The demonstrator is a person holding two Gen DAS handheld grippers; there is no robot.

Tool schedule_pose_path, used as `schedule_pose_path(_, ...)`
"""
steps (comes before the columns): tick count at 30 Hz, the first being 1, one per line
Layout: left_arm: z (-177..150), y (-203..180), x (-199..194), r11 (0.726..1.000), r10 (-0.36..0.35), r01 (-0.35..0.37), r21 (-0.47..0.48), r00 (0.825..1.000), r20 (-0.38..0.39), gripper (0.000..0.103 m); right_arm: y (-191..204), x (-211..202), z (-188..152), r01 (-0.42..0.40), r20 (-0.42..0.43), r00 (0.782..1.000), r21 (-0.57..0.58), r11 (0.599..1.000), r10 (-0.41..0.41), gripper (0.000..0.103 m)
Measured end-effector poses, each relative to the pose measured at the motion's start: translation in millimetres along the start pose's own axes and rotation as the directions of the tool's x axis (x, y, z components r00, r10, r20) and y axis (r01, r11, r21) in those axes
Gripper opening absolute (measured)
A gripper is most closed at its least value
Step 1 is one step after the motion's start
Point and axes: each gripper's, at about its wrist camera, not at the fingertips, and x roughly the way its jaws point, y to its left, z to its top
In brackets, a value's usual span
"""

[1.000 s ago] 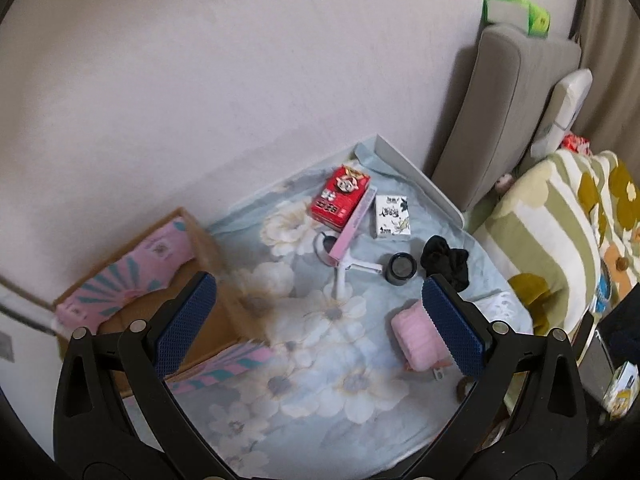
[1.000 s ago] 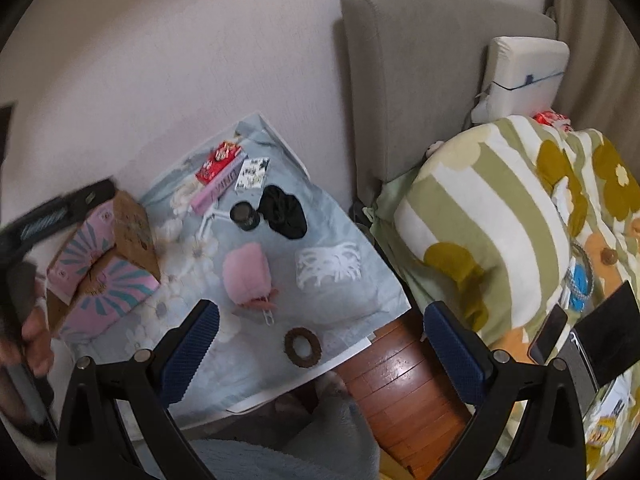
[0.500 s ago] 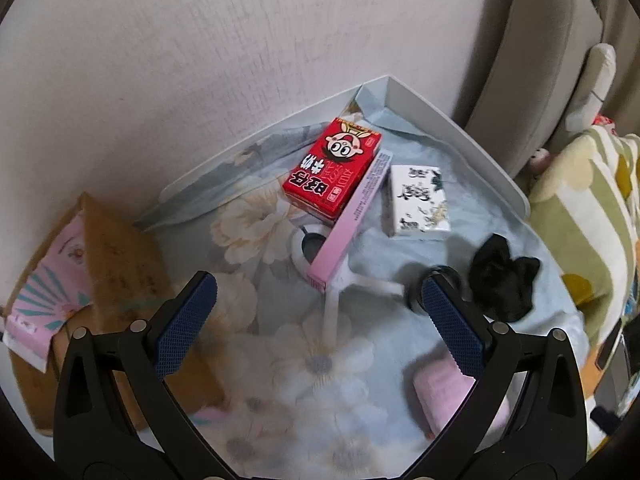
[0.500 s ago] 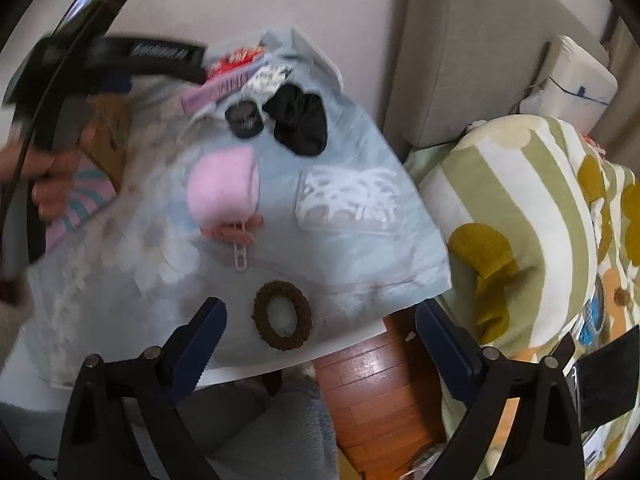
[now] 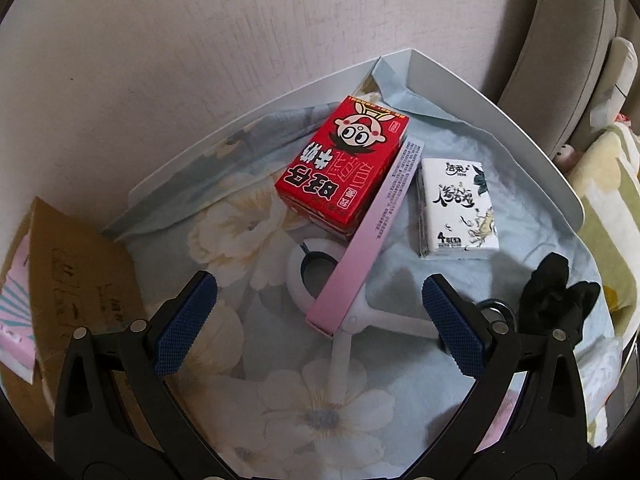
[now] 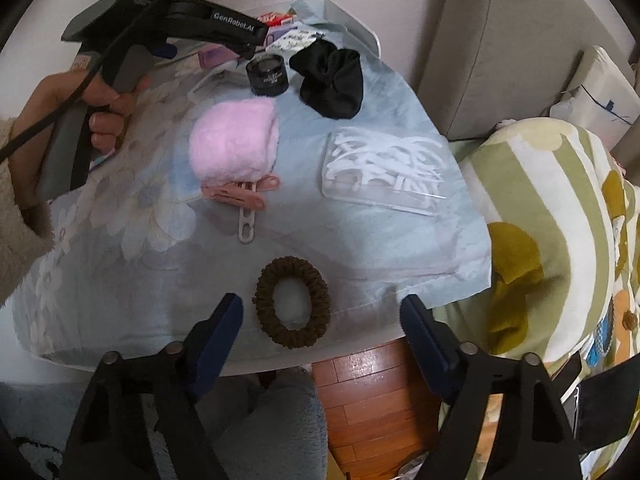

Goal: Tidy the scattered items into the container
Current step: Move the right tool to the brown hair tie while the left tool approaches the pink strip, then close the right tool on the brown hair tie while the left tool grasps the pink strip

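Observation:
My left gripper [image 5: 320, 312] is open and empty, hovering just short of a long pink box [image 5: 370, 240] that leans on a red drink carton [image 5: 344, 168]. A white tissue pack [image 5: 456, 210] lies to their right and a white handled object [image 5: 340, 320] lies under the pink box. The cardboard container [image 5: 80, 272] sits at the left. My right gripper [image 6: 320, 312] is open and empty around a brown hair tie [image 6: 294, 302]. Beyond it lie a pink fluffy pouch [image 6: 232, 144], a pink clip [image 6: 240, 194], a clear bag of white pieces [image 6: 384, 168], a black jar [image 6: 268, 70] and a black scrunchie [image 6: 332, 76].
The items lie on a floral cloth [image 6: 120, 248] over a white table [image 5: 500, 120] against the wall. A grey sofa [image 6: 500, 40] and a striped blanket [image 6: 560, 220] are at the right. Wooden floor [image 6: 368, 392] shows below the table edge. The left gripper's handle [image 6: 120, 40] is at the right wrist view's upper left.
My left gripper moved forward and down toward the red carton and pink box. My right gripper moved down and in over the brown hair tie. Both stayed open.

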Motion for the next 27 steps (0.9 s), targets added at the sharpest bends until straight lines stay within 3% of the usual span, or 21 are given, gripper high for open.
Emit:
schedule_pose_path(13, 1, 0, 11, 0.999, -0.054, 0.053, -0.006, 0.998, -0.037, 0.072, 6, 11, 11, 0.012, -0.022, 1.0, -0.076, 0.997, -0.014, 0.049)
schedule_pose_path(16, 0, 2, 8, 0.997, -0.073, 0.072, -0.012, 0.997, -0.036, 0.063, 7, 11, 15, 0.014, -0.016, 1.0, -0.091, 0.996, -0.015, 0.034)
schedule_pose_path(18, 1, 3, 5, 0.998, -0.066, 0.066, -0.009, 0.997, -0.033, 0.048, 7, 11, 17, 0.016, -0.016, 1.0, -0.094, 0.995, -0.018, 0.028)
schedule_pose_path(20, 1, 5, 3, 0.998, -0.064, 0.064, -0.01, 0.997, -0.034, 0.041, 6, 12, 20, 0.019, -0.018, 1.0, -0.095, 0.995, -0.021, 0.024)
schedule_pose_path(27, 0, 14, -5, 0.997, -0.078, 0.077, -0.025, 0.996, -0.034, 0.041, 2, 12, 23, 0.038, -0.021, 0.999, -0.086, 0.996, -0.04, 0.017)
